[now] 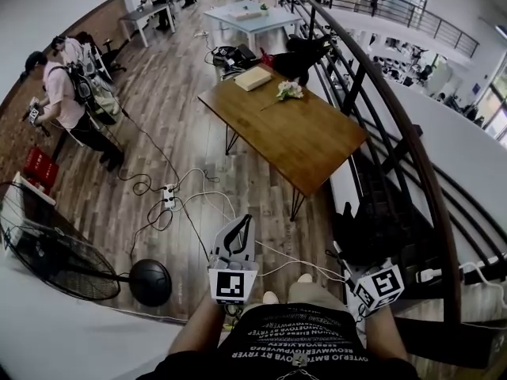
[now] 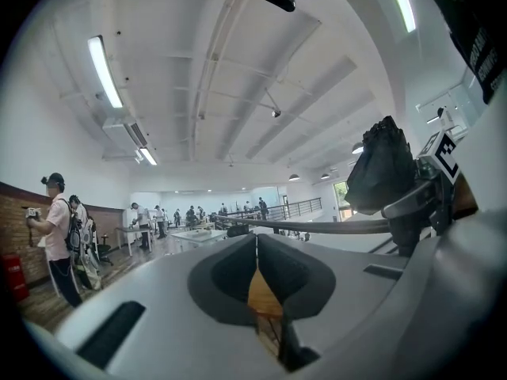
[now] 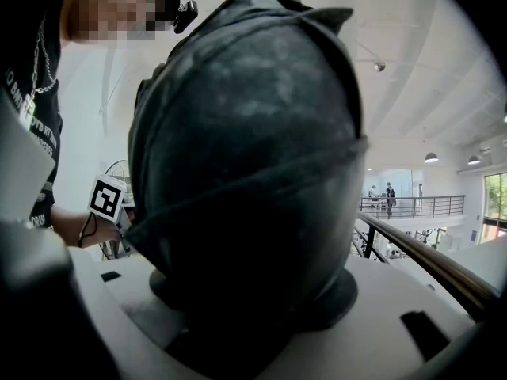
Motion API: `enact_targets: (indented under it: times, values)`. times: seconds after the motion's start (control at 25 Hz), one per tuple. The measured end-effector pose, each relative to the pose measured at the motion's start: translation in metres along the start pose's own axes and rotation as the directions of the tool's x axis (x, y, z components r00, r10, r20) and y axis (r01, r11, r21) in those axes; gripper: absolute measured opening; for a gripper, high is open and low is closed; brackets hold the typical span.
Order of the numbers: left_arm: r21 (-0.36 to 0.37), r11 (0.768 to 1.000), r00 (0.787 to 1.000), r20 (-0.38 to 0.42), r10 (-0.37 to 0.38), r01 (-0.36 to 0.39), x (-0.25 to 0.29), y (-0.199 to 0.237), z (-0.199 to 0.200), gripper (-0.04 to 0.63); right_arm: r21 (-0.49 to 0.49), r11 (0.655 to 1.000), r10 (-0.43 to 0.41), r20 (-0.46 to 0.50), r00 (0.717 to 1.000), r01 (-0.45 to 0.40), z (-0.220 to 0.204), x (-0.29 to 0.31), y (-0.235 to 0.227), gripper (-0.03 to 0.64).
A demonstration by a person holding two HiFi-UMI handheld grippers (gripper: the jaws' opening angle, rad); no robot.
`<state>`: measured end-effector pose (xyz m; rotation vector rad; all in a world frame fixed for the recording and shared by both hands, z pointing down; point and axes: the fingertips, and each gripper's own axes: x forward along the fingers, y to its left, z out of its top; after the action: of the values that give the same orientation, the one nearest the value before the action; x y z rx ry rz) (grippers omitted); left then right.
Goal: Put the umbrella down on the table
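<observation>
Carrying step, by the look of it; set-down not yet begun.

Nearest, in the right tongs [image 3: 253, 307]: the umbrella [image 3: 245, 149], a dark folded bundle clamped between the jaws, standing up from them and filling most of the right gripper view.

Just left of the right tongs, at about the same level: the left tongs [image 2: 255, 248], jaws pressed together on nothing, pointing ahead.

From the head view, hard to pick the umbrella out against the dark stairs [image 1: 380, 204] beside the right tongs; probably upright there, no more than that.

Beyond the left tongs and a little to their left, on the floor [image 1: 198, 109]: a power strip [image 1: 168, 196] with its cables looping away.

Farther ahead of both tongs, well apart from them: the wooden surface [image 1: 305, 145], with a flat box [image 1: 253, 78] and a small bunch of flowers [image 1: 289, 91] toward its far end, and the nearer half free of things.

Next, in all likelihood:
- Close the gap to the surface.
- Bring the right tongs over that nearer half.
- Lower and tip the umbrella flat.
- Part the jaws only once it rests.

Worth keeping clear of the flowers, and of the cables underfoot.
</observation>
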<state>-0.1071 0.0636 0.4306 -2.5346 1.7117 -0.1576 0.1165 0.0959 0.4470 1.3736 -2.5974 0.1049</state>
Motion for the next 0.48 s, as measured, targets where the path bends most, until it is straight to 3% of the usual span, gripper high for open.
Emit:
enact_targets:
  times: [0.48]
  values:
    - [0.016,1.0,0.999,-0.051,0.018,-0.017,0.018,0.005,-0.014,0.031,0.023,0.999,0.047,0.012,0.999,-0.048,-0.008,0.025,-0.015,0.278]
